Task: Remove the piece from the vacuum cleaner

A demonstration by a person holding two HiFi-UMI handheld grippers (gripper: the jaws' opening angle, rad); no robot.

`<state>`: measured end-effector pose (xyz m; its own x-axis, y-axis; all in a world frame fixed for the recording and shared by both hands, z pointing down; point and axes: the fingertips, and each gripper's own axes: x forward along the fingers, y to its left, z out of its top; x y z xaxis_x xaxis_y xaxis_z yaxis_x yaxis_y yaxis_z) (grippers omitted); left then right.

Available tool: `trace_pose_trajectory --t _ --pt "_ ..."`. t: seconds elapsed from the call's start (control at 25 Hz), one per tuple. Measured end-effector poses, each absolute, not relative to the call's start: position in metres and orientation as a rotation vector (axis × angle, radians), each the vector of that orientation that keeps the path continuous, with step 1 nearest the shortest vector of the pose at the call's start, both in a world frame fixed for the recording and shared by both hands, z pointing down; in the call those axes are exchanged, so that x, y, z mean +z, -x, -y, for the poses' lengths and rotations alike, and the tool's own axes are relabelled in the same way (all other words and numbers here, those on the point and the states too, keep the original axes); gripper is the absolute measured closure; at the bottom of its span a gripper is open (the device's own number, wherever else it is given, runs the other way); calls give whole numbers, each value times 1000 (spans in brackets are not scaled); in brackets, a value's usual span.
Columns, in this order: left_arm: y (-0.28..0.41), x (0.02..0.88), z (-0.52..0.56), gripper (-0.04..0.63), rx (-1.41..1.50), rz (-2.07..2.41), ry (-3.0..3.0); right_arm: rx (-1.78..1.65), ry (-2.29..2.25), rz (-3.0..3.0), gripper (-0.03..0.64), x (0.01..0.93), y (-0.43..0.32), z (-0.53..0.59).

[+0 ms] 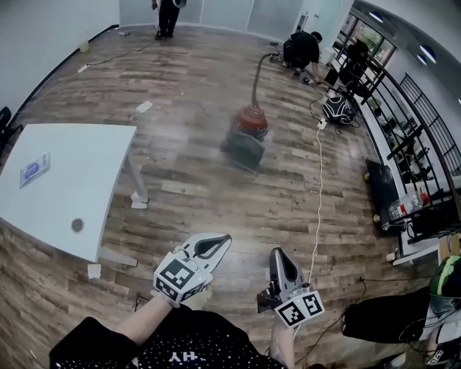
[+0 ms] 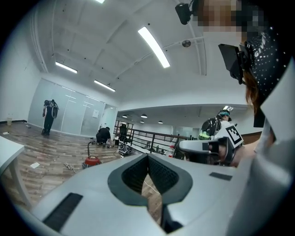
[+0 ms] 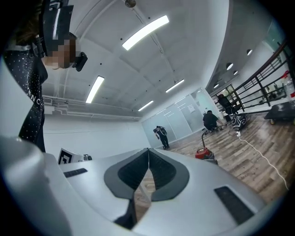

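Red on top and dark at the base, the vacuum cleaner (image 1: 246,133) stands alone on the wood-plank floor (image 1: 187,209), and it looks slightly blurred from your head view. A hose (image 1: 256,76) rises from its top and curves away on the far side, towards a person crouching (image 1: 301,49) by the black railing (image 1: 403,108). You cannot tell from here which piece of the machine comes off.

Both of your tools are well short of the vacuum cleaner, on the near side of it, and neither touches it. Your left gripper (image 1: 223,240) is clenched, its jaw tips meeting with nothing between them, and it points roughly towards the machine. Your right gripper (image 1: 277,252) is likewise closed and empty, a little to the right of the vacuum cleaner's line.

A white cable (image 1: 319,194) runs along the floor to the right of the vacuum cleaner, coming down towards your right gripper. A white table (image 1: 65,180) sits well to the left of the machine. Far beyond the vacuum cleaner, a second person stands (image 1: 167,14) near the glass wall.
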<state>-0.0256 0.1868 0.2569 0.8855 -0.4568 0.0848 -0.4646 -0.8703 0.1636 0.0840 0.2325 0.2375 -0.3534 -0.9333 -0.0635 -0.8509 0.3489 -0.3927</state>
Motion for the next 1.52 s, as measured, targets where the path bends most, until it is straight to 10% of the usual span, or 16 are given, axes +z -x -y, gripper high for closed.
trace_pose_trajectory --t 1.52 --pt "-69 243 190 586 -23 822 -2863 -382 1487 -2400 604 221 -189 146"
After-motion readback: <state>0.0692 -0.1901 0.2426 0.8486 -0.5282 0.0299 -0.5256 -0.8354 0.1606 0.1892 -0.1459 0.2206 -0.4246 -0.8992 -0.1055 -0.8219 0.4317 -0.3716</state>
